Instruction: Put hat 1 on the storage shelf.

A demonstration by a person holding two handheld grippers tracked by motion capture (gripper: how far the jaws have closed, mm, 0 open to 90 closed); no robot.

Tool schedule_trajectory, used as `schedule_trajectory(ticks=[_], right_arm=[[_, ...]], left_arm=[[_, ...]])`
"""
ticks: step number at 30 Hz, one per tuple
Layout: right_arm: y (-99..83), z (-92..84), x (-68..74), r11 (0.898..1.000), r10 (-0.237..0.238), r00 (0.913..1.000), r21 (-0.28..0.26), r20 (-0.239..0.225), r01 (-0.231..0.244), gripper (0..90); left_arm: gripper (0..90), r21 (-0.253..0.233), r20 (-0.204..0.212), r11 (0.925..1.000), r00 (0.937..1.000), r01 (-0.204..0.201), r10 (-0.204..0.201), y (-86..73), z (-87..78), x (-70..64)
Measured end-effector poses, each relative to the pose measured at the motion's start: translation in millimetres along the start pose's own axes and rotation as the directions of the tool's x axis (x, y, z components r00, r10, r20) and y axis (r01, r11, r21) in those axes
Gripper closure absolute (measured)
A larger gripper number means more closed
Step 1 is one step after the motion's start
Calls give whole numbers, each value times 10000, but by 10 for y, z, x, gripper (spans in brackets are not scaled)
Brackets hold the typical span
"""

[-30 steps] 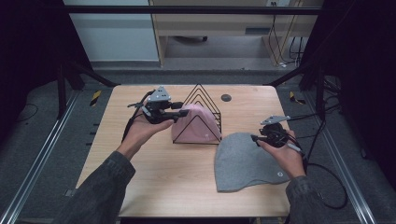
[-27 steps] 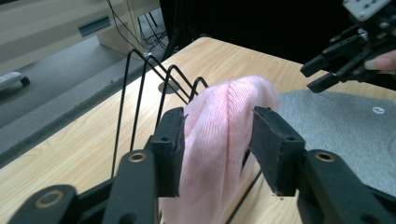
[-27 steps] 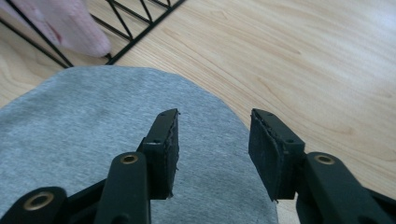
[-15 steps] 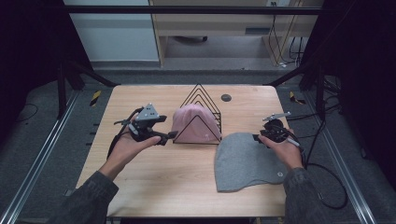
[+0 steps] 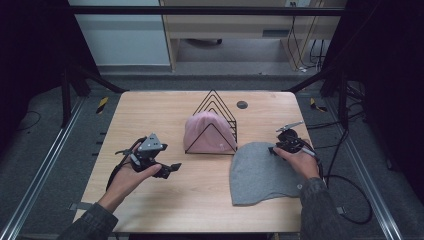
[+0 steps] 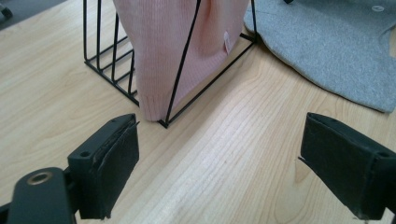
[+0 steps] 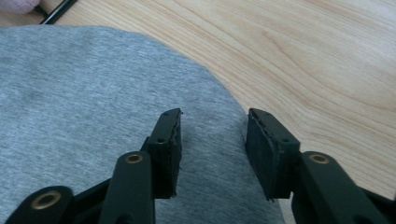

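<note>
Grey beanie (image 5: 260, 172) is lying flat just right of the wire rack (image 5: 212, 122); I'm lowering the right gripper (image 7: 212, 144), half-open and empty, over its edge. Left gripper (image 6: 219, 161), just opened wide and empty, is idling left of the rack. I'm aiming to pinch one layer.

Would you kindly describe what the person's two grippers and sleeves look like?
Both are black two-jaw tools. The left gripper carries a grey three-cornered plate on top and black cables looping by the wrist; its flat dark pads sit on jaws with brass-coloured rivets. The right gripper has a silver bracket on top and a black cable trailing off the table. The sleeves are dark grey.
</note>
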State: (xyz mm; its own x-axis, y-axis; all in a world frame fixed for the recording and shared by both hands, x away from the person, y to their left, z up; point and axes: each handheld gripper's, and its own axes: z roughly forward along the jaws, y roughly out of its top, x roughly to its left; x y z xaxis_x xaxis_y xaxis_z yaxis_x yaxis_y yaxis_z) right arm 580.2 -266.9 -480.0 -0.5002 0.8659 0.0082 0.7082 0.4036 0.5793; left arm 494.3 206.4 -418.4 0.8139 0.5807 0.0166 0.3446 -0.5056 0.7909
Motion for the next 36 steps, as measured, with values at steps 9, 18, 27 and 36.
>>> schedule_trajectory(ticks=[9,18,27,36], right_arm=[[2,6,34,9993,-190,9998,316,-80,192,745],[-13,-148,135,9994,-341,9989,-3,-310,342,862],[-42,-686,444,9822,-1363,9905,-1328,-196,1325,861],[-102,-1035,721,9503,-2041,9789,-2425,-120,1951,862]], left_arm=[[117,73,-115,9998,9998,181,-180,-186,-31,-11],[110,340,88,9982,9987,501,-504,-425,-44,48],[106,513,452,9944,9944,928,-951,-516,24,87],[127,672,491,9941,9949,849,-883,-527,100,55]])
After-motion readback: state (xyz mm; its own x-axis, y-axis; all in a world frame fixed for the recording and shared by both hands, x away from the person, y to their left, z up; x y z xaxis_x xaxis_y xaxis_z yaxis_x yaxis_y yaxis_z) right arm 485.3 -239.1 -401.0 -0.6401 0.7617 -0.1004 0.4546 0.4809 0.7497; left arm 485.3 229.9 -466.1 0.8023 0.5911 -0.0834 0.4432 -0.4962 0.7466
